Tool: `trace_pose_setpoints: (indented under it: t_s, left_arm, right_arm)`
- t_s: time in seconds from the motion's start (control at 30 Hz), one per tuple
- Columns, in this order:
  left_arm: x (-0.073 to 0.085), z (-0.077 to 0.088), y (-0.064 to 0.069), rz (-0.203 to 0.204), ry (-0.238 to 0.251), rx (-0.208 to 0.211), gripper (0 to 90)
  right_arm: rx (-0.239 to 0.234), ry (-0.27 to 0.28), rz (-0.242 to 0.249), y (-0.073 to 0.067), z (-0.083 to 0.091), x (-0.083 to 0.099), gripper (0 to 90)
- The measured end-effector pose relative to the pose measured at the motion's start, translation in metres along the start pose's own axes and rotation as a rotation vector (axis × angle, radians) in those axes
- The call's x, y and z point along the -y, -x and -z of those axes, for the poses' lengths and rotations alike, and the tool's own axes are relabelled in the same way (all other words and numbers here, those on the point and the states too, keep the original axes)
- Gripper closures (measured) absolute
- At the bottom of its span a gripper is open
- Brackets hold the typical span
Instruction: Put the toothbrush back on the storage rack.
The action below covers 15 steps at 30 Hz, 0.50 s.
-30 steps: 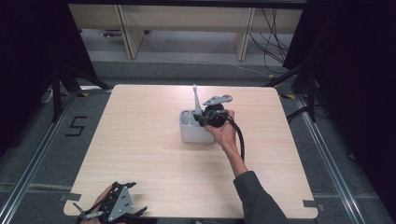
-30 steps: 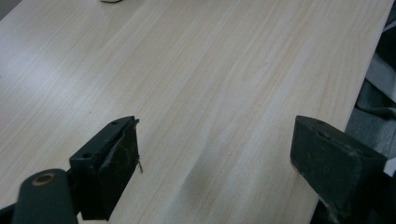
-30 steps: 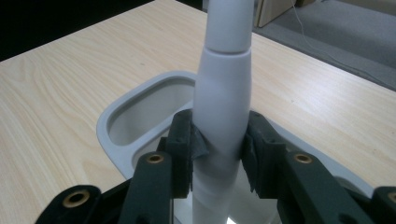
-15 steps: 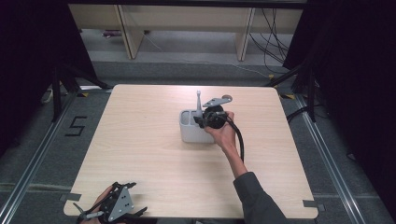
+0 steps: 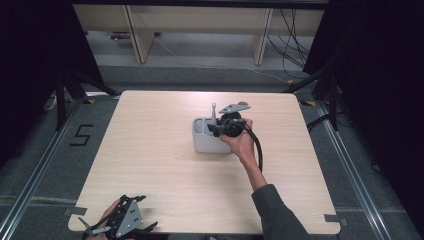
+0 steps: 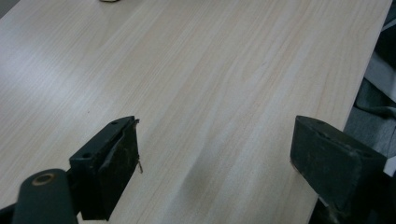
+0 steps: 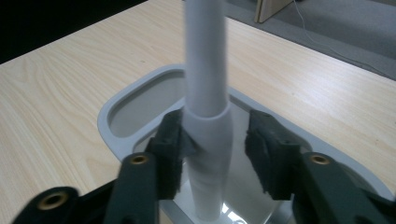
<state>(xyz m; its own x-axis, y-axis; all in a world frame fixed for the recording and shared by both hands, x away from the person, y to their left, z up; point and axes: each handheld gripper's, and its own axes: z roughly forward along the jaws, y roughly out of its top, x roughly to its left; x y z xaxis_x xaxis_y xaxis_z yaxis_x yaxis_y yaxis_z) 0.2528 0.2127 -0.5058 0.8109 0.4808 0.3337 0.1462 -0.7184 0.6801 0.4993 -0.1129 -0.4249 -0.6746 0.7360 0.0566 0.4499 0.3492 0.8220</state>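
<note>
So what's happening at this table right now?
A person holds a two-jaw gripper in each hand. The right gripper is over a grey two-compartment holder in the middle of the table, around a white handle standing upright in it. Its jaws have just been opening; one pad is at the handle, the other clear of it. The left gripper rests open at the near table edge.
</note>
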Motion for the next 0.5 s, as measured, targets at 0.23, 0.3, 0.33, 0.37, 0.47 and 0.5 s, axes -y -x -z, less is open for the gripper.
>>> trace_pose_setpoints:
  t_s: [0.23,0.3,0.33,0.37,0.47,0.5]
  left_arm:
    - [0.0,0.0,0.0,0.004,-0.008,-0.017,15.0]
    - [0.0,0.0,0.0,0.003,-0.006,-0.021,14.9]
    - [0.0,0.0,0.0,-0.007,-0.003,-0.025,14.9]
    - [0.0,0.0,0.0,-0.007,-0.003,-0.025,14.9]
    - [0.0,0.0,-0.001,-0.008,-0.002,-0.011,14.9]
    - [0.0,0.0,0.0,-0.003,-0.002,-0.018,14.9]
  right_arm:
    - [-0.002,0.037,-0.002,0.004,0.002,0.001,39.4]
    - [-0.011,0.033,-0.008,0.003,0.004,0.0,35.1]
    - [-0.009,0.028,-0.022,0.002,0.006,0.0,33.9]
    - [-0.009,0.028,-0.022,0.002,0.006,0.0,33.9]
    - [-0.018,0.037,-0.04,0.001,0.009,0.0,31.4]
    - [-0.019,0.047,-0.015,0.003,0.011,0.0,30.4]
